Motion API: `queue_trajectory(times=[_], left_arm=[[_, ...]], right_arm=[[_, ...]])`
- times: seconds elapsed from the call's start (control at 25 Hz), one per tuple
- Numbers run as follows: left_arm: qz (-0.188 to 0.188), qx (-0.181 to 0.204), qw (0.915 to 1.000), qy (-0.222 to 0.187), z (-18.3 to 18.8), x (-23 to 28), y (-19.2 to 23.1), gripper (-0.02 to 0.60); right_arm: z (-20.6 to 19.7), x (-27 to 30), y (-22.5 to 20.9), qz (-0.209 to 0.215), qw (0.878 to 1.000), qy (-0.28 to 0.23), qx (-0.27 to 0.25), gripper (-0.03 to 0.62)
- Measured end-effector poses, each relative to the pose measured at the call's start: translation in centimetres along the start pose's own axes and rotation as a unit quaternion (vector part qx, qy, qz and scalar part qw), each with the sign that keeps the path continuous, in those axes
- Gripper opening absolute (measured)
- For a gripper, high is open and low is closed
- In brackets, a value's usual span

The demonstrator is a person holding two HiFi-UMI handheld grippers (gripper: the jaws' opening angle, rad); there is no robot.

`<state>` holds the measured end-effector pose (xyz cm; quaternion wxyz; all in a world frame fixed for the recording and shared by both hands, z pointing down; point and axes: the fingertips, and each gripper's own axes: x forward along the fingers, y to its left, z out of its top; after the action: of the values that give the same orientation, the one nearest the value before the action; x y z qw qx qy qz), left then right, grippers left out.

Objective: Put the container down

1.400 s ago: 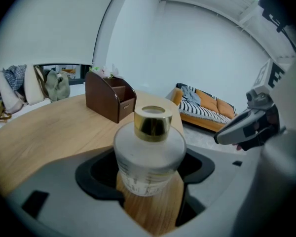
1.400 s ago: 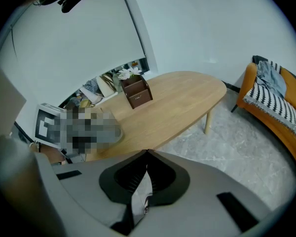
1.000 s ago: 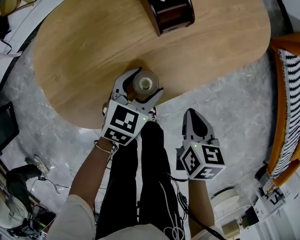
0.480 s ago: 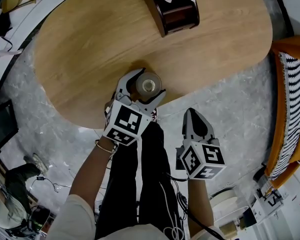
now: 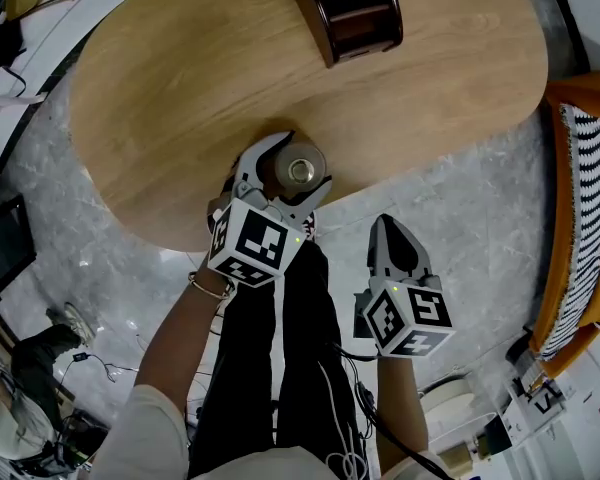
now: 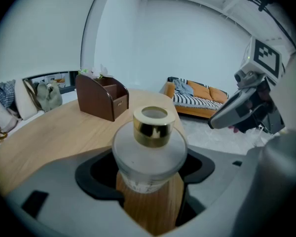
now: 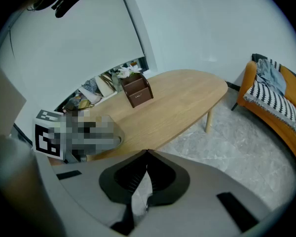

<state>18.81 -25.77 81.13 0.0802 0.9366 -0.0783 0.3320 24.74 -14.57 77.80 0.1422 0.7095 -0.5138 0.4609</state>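
Frosted round glass container with gold cap (image 6: pixel 149 147): upright between the jaws of my left gripper (image 5: pixel 305 160), over the near edge of the oval light-wood table (image 5: pixel 180 88). Left gripper view: jaws part-way apart, pads against the container's lower sides, wood grain directly below it. Whether the base touches the wood, I cannot tell. Head view shows only the cap top and both jaws curving round it.

My right gripper (image 5: pixel 384 226): off the table, above the grey marbled floor (image 5: pixel 460 228). Its own view shows the jaw tips meeting, nothing between them; it also shows a table leg (image 7: pixel 208 120).

Dark brown open box with pale flowers (image 5: pixel 355 23): far side of the table, well apart from the container.
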Motion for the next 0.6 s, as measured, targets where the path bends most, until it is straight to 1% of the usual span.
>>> queue_trajectory(times=[0.12,0.32,0.44,0.6], left_arm=[[0.003,0.011,0.9999,-0.004,-0.02,0.01,-0.05,0.341],[0.004,0.012,0.9998,-0.015,0.0,-0.01,-0.09,0.341],[0.003,0.003,0.9998,-0.019,0.04,0.01,-0.16,0.341],[0.001,-0.022,0.9991,-0.036,0.45,-0.34,-0.08,0.35]], right_arm=[[-0.03,-0.1,-0.14,0.0,1.0,-0.001,0.0,0.023],[-0.15,-0.33,-0.33,0.0,1.0,-0.003,-0.001,0.023],[-0.15,-0.48,-0.35,0.0,1.0,-0.004,-0.001,0.023],[-0.08,-0.64,-0.06,0.001,1.0,-0.008,0.0,0.023]])
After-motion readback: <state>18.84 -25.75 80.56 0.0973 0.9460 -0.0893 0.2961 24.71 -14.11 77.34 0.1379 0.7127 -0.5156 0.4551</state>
